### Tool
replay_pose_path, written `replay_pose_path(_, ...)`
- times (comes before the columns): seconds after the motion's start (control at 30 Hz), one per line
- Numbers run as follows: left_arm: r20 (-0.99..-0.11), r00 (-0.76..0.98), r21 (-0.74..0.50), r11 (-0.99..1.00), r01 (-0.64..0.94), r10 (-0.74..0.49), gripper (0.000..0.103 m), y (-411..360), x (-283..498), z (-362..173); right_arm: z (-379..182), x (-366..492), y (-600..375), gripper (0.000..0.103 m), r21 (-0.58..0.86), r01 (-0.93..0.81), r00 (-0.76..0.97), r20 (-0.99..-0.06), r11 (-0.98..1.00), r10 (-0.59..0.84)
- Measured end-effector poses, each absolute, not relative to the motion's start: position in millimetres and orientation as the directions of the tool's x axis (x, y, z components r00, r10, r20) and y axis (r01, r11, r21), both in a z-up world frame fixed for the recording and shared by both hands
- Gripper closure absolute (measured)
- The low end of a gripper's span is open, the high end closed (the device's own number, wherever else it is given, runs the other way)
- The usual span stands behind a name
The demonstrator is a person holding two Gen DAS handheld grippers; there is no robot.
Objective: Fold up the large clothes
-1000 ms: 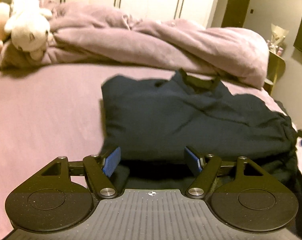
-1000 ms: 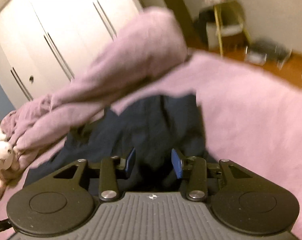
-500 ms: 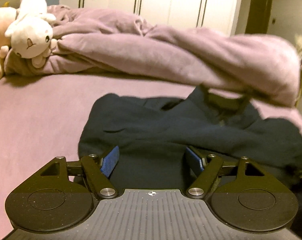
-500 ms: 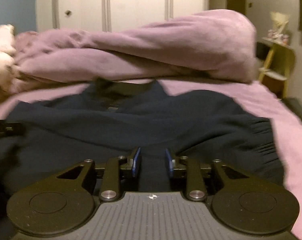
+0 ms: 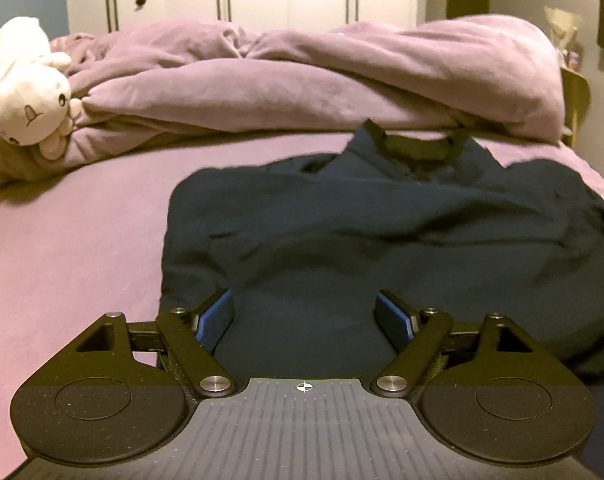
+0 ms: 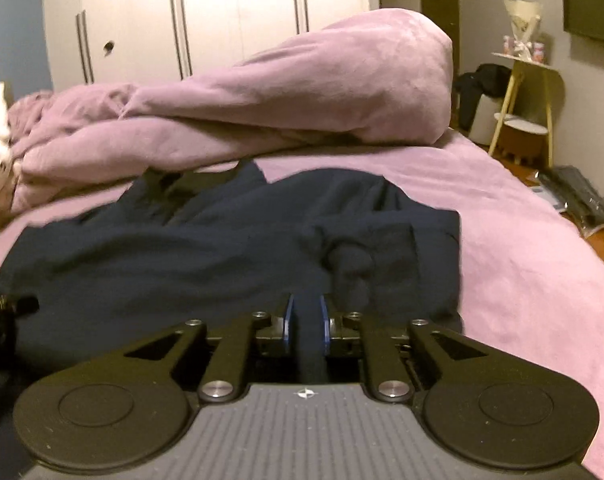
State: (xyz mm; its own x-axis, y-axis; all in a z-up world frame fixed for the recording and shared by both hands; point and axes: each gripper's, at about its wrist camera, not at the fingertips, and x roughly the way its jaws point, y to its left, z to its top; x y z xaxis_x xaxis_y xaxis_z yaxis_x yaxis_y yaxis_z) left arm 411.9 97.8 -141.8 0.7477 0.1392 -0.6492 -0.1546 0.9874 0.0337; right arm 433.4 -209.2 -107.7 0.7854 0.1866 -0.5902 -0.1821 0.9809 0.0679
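A dark navy garment [image 5: 382, 220] lies crumpled on the pink bed sheet [image 5: 82, 240], its collar at the far side. My left gripper [image 5: 304, 300] hovers low over the garment's near left part. Its jaws are opening, and the cloth lies below and between them with neither blue pad pressing on it. In the right wrist view the same garment [image 6: 222, 248] spreads from the left to its right edge. My right gripper [image 6: 306, 308] is closing, and its pads pinch a raised fold of the dark cloth.
A bunched pink duvet [image 5: 302, 80] lies across the back of the bed behind the garment. A white plush toy [image 5: 26, 92] sits at the back left. White wardrobe doors [image 6: 238, 12] stand behind. A small side table [image 6: 526, 92] and floor clutter are to the right of the bed.
The right gripper rolled level, came down onto the garment and narrowed its jaws around a fold. The left gripper moved closer over the garment's near left part, its jaws a little wider.
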Motion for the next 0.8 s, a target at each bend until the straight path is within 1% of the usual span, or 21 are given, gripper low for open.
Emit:
replay_pose_path(0.1,-0.665,0.732,0.062,0.988,-0.144,0.148,0.019,92,411,-147,-122,428,-216,0.09,0.06,-0.206,0.76,-0.619,0.977,0.199)
replay_pose_path(0.13,-0.666,0.729,0.077,0.987,-0.143,0.158,0.019,89,412,-148,-126,427,-218,0.09,0.055,-0.219,0.764,-0.611,0.974,0.206)
replay_pose_path(0.27,-0.675,0.719,0.06,0.984,-0.169,0.165,0.019,88,415,-149,-136,431,-210,0.091,-0.028,-0.26,0.775,-0.603,0.965,0.191)
replay_pose_path(0.43,-0.668,0.723,0.077,0.983,-0.168,0.176,0.019,85,414,-151,-143,433,-202,0.091,-0.093,-0.285,0.791,-0.584,0.954,0.179)
replay_pose_path(0.63,-0.67,0.722,0.075,0.984,-0.163,0.171,0.019,86,415,-152,-141,436,-199,0.091,-0.121,-0.299,0.789,-0.589,0.946,0.174)
replay_pose_path(0.8,-0.672,0.725,0.07,0.988,-0.141,0.151,0.019,88,411,-152,-135,427,-200,0.091,-0.116,-0.293,0.772,-0.615,0.949,0.164)
